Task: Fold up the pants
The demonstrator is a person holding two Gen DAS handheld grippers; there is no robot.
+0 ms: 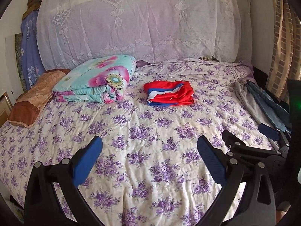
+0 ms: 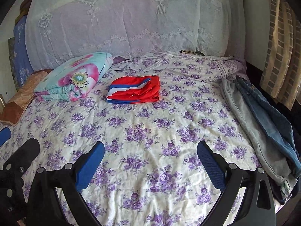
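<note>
A folded pair of red pants with blue and white stripes [image 1: 169, 93] lies on the floral bed sheet [image 1: 150, 131], far from both grippers; it also shows in the right wrist view [image 2: 134, 90]. Grey pants [image 2: 250, 126] and blue jeans [image 2: 270, 118] lie stretched out along the bed's right edge. My left gripper [image 1: 150, 146] is open and empty above the sheet. My right gripper [image 2: 150, 150] is open and empty too, left of the grey pants. The right gripper shows at the right in the left wrist view [image 1: 250, 133].
A folded floral quilt [image 1: 97, 79] and a brown pillow [image 1: 33, 101] lie at the back left of the bed. A lace mosquito net [image 1: 141, 22] hangs behind the bed. A curtain [image 2: 282, 56] hangs at the right.
</note>
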